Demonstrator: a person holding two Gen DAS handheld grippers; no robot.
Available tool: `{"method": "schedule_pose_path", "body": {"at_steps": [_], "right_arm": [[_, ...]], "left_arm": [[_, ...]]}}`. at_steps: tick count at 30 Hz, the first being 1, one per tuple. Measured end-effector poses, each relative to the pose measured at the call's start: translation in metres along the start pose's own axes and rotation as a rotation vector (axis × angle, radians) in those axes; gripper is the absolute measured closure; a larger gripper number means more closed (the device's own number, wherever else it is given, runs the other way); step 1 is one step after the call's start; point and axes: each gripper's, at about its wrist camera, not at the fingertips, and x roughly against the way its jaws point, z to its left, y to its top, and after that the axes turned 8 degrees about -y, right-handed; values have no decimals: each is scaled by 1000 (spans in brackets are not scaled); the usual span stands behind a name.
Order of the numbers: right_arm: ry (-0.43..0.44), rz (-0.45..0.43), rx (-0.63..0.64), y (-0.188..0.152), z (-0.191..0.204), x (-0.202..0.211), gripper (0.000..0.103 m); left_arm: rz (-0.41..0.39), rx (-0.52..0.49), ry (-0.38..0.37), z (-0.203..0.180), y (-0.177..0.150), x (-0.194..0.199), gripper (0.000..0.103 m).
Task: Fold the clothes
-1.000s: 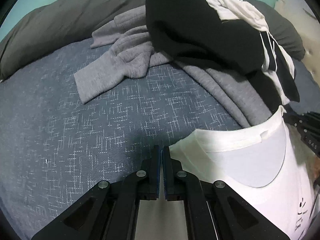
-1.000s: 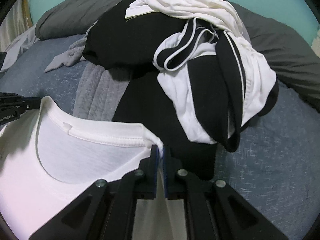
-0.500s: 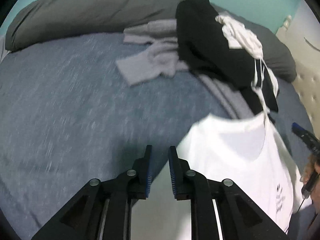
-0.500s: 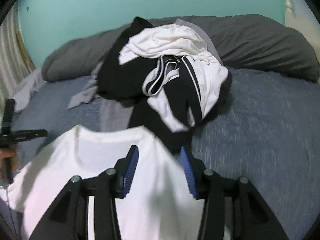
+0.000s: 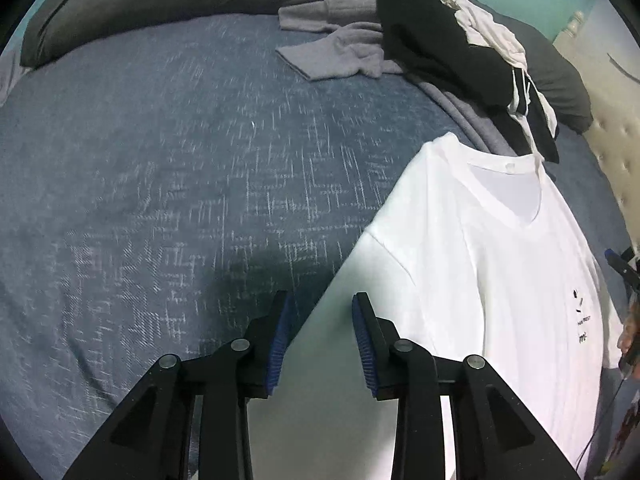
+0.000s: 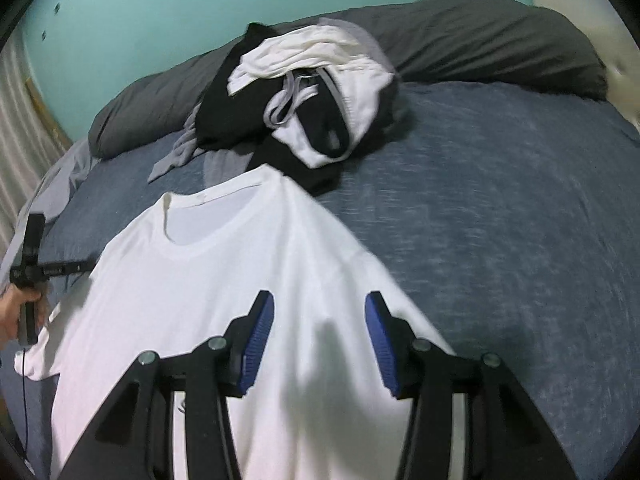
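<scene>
A white T-shirt (image 5: 500,260) lies spread flat, front up, on the blue bed cover (image 5: 160,160), its collar toward the clothes pile. My left gripper (image 5: 322,300) hovers over the shirt's left sleeve edge. Its jaws are opening and the blue pads press on nothing. In the right wrist view the T-shirt (image 6: 224,280) fills the lower left. Above its right shoulder area my right gripper (image 6: 320,298) stands open, with only cloth lying below the gap. A hand (image 6: 16,316) holding the left gripper's body shows at the left edge.
A pile of black and white clothes (image 6: 312,100) sits just beyond the collar, with a grey sweater (image 5: 340,52) beside it. A dark grey pillow roll (image 6: 480,36) runs along the teal wall. A cream tufted headboard (image 5: 616,128) stands at the right.
Both grippers were shut on the shirt's shoulders by the collar. They have let go, opened and drawn back toward me, and the shirt now lies flat on the bed.
</scene>
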Motion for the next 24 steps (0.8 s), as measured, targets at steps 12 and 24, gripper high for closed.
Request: {"method": "schedule_pose_path", "body": {"at_steps": [12,24], "right_arm": [[-50,21,-78,-18,-47,5,55],[-28,90,-99,2,-62,-22,51]], "left_arm": [[-20,52,71,16,-1,6,100],[-78,67,147,7,-8,23,75]]}}
